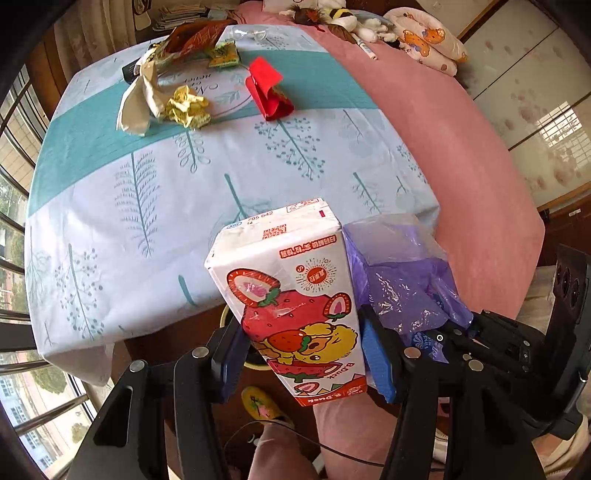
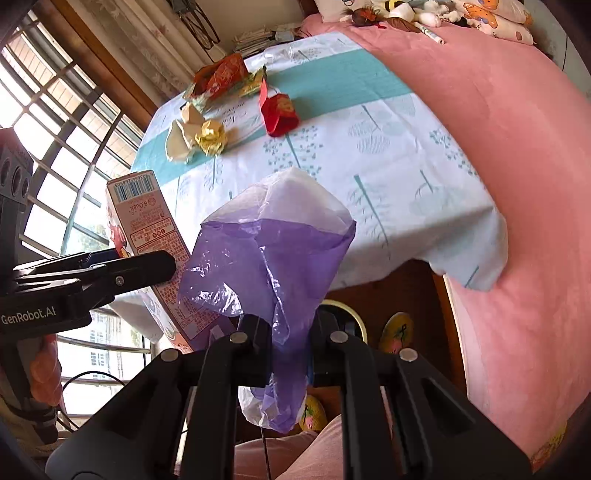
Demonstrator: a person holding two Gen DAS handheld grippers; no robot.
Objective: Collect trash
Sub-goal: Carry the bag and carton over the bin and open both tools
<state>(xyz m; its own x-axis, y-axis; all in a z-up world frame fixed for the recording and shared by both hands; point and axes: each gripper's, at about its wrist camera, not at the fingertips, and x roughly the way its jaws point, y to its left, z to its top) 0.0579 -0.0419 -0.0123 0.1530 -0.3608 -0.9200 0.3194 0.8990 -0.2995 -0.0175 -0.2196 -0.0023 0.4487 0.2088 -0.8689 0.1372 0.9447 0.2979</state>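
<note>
Left wrist view: your left tool (image 1: 306,363) clamps the strawberry carton (image 1: 295,295) beside the purple bag (image 2: 266,258), which your right tool (image 2: 286,349) pinches nearly shut (likely holding it ready for filling). More wrappers (image 1: 184,107) wait on the bed (image 1: 461,147).

Beyond the claw a leaf-print cloth (image 1: 155,206) covers part of a pink bed (image 1: 461,147). Further off lie plush toys (image 1: 343,18) and a pillow (image 1: 424,40). A barred window (image 2: 55,122) stands left, yellow slippers (image 1: 260,404) below.
</note>
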